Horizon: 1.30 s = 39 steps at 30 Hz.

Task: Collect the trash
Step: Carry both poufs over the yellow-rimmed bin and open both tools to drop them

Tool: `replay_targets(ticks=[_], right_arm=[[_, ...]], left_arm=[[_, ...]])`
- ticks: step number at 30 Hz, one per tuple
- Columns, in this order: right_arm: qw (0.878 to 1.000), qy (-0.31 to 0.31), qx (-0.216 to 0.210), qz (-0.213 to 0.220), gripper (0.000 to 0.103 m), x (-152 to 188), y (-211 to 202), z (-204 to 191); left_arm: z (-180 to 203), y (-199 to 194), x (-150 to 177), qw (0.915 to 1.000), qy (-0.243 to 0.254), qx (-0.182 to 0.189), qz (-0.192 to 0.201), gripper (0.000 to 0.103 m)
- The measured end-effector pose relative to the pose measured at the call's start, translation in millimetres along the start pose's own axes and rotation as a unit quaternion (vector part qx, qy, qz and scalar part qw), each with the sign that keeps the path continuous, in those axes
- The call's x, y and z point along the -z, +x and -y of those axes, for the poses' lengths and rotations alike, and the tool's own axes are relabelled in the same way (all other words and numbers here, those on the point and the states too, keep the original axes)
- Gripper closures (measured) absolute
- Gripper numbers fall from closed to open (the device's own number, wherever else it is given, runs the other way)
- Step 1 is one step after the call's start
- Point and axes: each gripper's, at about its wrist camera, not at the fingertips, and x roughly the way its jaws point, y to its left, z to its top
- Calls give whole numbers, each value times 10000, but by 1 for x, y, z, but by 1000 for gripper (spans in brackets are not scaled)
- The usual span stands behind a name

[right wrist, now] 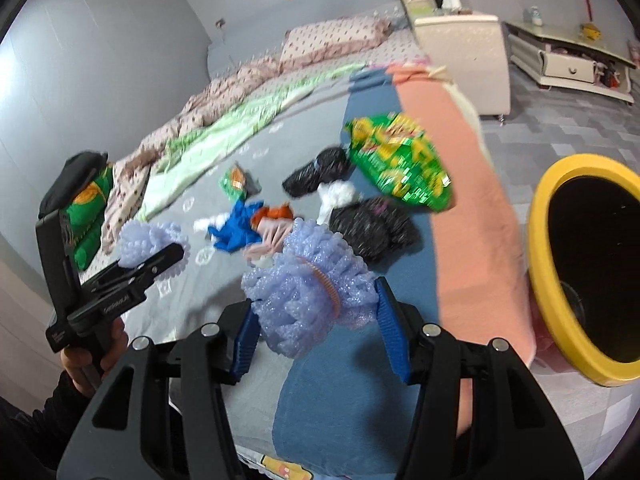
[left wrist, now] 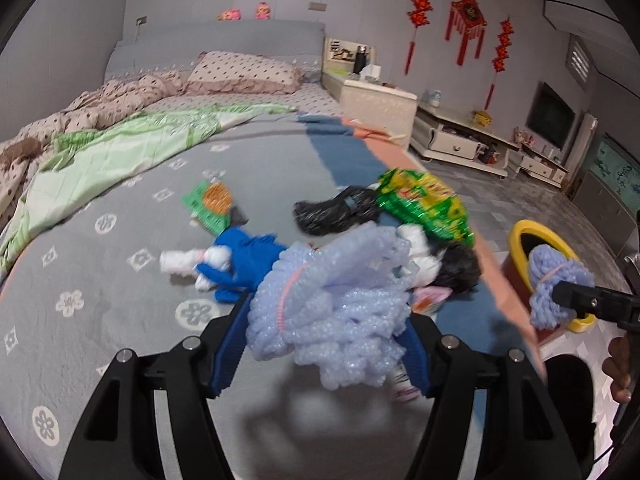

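above the grey patterned bedspread [left wrist: 120, 184], each pair of tongs carries a bundle of pale lilac foam fruit netting. the left gripper [left wrist: 326, 344] is closed on one bundle of foam netting [left wrist: 332, 312], its blue pads [left wrist: 226, 356] pressing the sides so the mesh bulges out above and below. the right gripper [right wrist: 316, 326] clamps a second netting bundle [right wrist: 312, 292], which has a thin pink band round its middle.

this stuff looks very light, soft and springy; it should squash easily and spring back, so a grip across the banded waist, where it is tightest, seems safest. a hold on a loose frill would likely let it slip out.

further back on the bed, the rest of the trash lies in a loose heap: a green and yellow snack bag [right wrist: 400, 160], a crumpled black plastic bag [right wrist: 376, 228], another black bag [left wrist: 336, 210], a blue glove [left wrist: 244, 264], white tissue [left wrist: 176, 262] and a small green wrapper [left wrist: 210, 206]. the snack bag is probably crinkly and slick, best pinched at an edge.

beside the bed's peach-coloured edge stands the yellow-rimmed bin [right wrist: 540, 216], mouth open, near the right gripper. both bundles appear ready to go there.
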Motion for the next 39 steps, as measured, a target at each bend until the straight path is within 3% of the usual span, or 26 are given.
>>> replay_targets(ticks=[9, 19, 27, 39], right_arm=[[9965, 296, 221, 750, 51, -31, -61, 31], [9834, 734, 857, 1420, 51, -64, -120, 93], [9723, 979, 1292, 1681, 51, -76, -147, 143], [9585, 1499, 1729, 1700, 50, -68, -163, 216]], left_arm=[[59, -11, -41, 9983, 291, 448, 220, 40], [143, 1, -80, 9923, 726, 976, 251, 40], [214, 28, -96, 9847, 1024, 1404, 91, 40], [304, 89, -97, 9736, 1286, 1833, -437, 39]])
